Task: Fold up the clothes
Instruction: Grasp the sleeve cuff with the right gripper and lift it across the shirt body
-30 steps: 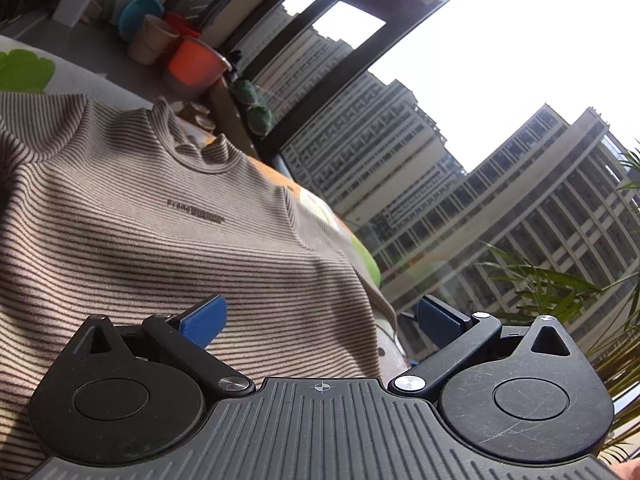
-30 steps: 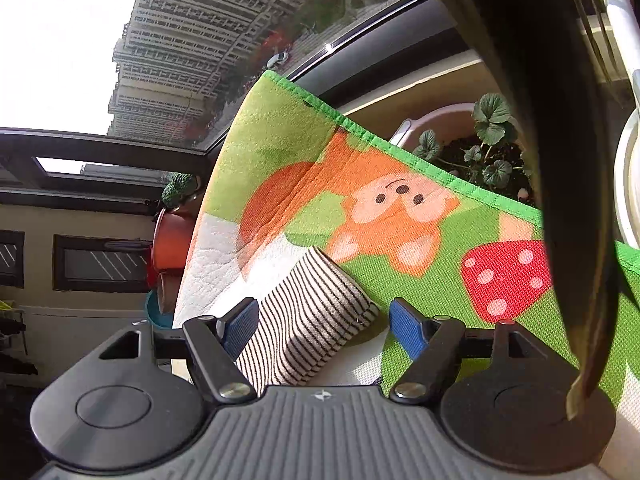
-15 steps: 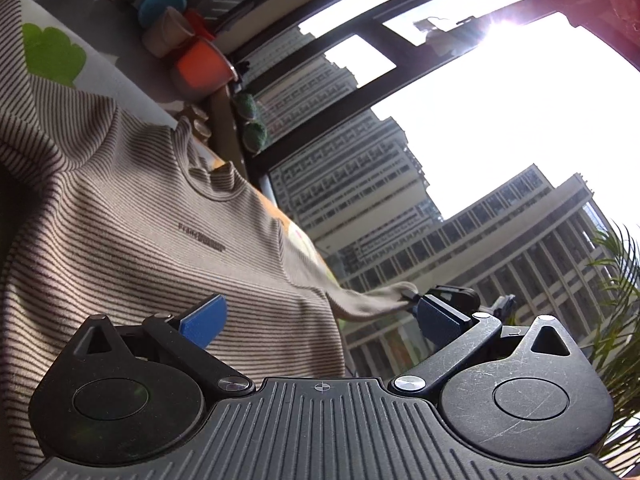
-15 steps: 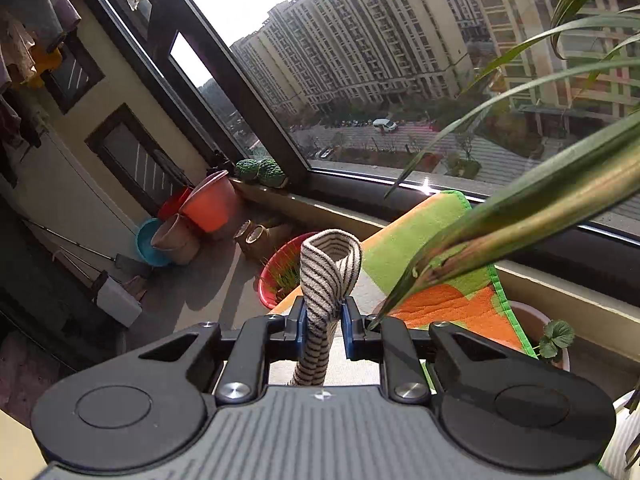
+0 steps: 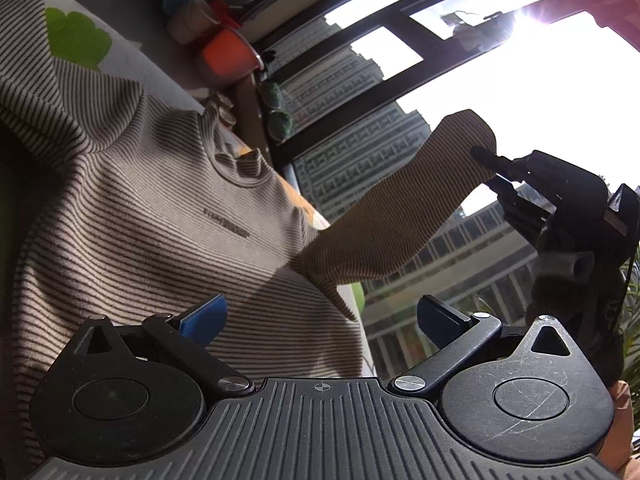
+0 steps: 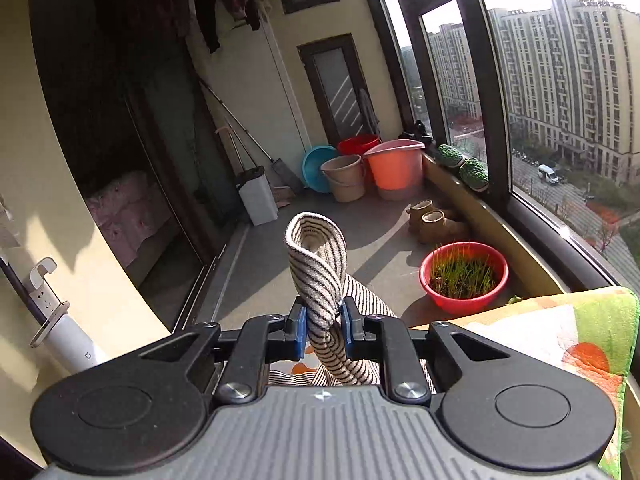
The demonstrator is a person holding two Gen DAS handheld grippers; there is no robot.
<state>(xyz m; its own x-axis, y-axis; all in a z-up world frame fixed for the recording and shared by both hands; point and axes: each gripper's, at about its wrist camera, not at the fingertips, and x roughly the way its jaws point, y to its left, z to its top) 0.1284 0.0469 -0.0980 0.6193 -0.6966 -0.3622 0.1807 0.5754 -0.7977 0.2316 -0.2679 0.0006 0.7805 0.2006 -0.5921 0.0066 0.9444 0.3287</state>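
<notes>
A beige striped long-sleeve shirt [image 5: 168,216] lies flat, collar away from me, on a colourful cartoon play mat [image 6: 560,340]. My left gripper [image 5: 318,320] is open and empty, hovering low over the shirt's lower body. My right gripper [image 6: 322,322] is shut on the cuff of the shirt's sleeve [image 6: 320,256], which loops up above its blue pads. In the left wrist view the right gripper [image 5: 504,176] holds that sleeve [image 5: 400,216] lifted in the air, stretched up to the right from the shoulder.
A large window [image 6: 560,100] runs along the far side. Buckets [image 6: 394,168], boots [image 6: 434,222] and a red basin of grass [image 6: 464,276] stand on the balcony floor beyond the mat. A white bin [image 6: 258,196] stands by the wall.
My right gripper closed on the sleeve cuff and lifted it up off the mat and over toward the shirt's body. My left gripper stayed open and tilted slightly.
</notes>
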